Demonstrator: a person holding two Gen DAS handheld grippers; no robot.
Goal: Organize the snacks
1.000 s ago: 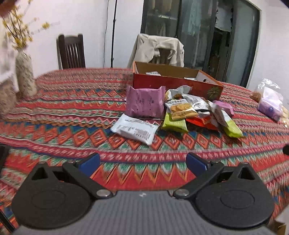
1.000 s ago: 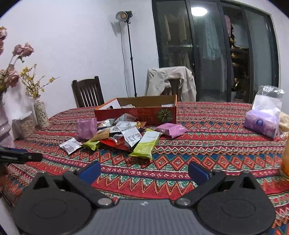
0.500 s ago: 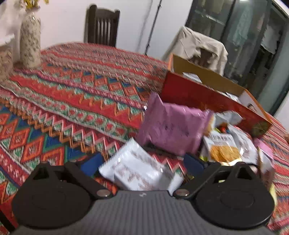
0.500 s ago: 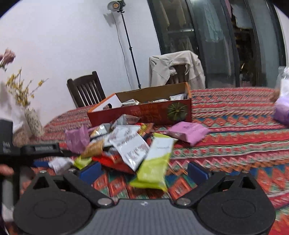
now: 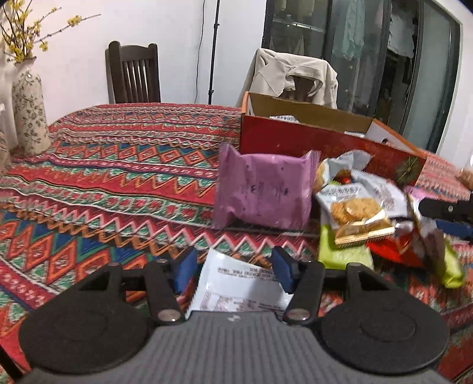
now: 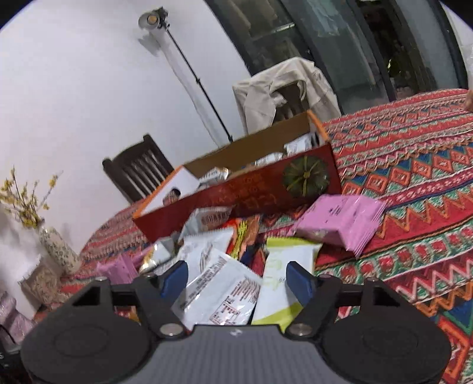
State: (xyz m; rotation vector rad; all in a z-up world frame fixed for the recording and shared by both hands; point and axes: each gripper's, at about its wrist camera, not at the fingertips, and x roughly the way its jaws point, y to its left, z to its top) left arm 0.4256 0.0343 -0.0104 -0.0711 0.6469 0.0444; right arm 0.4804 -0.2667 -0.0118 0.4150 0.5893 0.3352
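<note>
A pile of snack packets lies on the patterned tablecloth in front of an open red cardboard box [image 5: 325,144] [image 6: 236,201] with a few packets inside. My left gripper [image 5: 233,268] straddles a white packet [image 5: 236,286]; its jaws are closing and small gaps show beside the blue pads. A purple packet [image 5: 263,192] stands just beyond it. My right gripper [image 6: 236,279] is closing around a white printed packet [image 6: 218,289] and a yellow-green packet [image 6: 280,277], with the pads clear of both. A pink packet [image 6: 340,221] lies further right. The right gripper [image 5: 443,217] also shows at the left wrist view's right edge.
A floral vase [image 5: 29,112] with yellow twigs stands at the table's left edge. A dark wooden chair [image 5: 133,73] and a chair draped with a beige jacket [image 5: 289,76] stand behind the table. A lamp on a stand [image 6: 152,19] stands by the wall.
Both grippers have moved forward and down onto the pile, and both pairs of jaws have narrowed. The right wrist has rolled, so its view now tilts.
</note>
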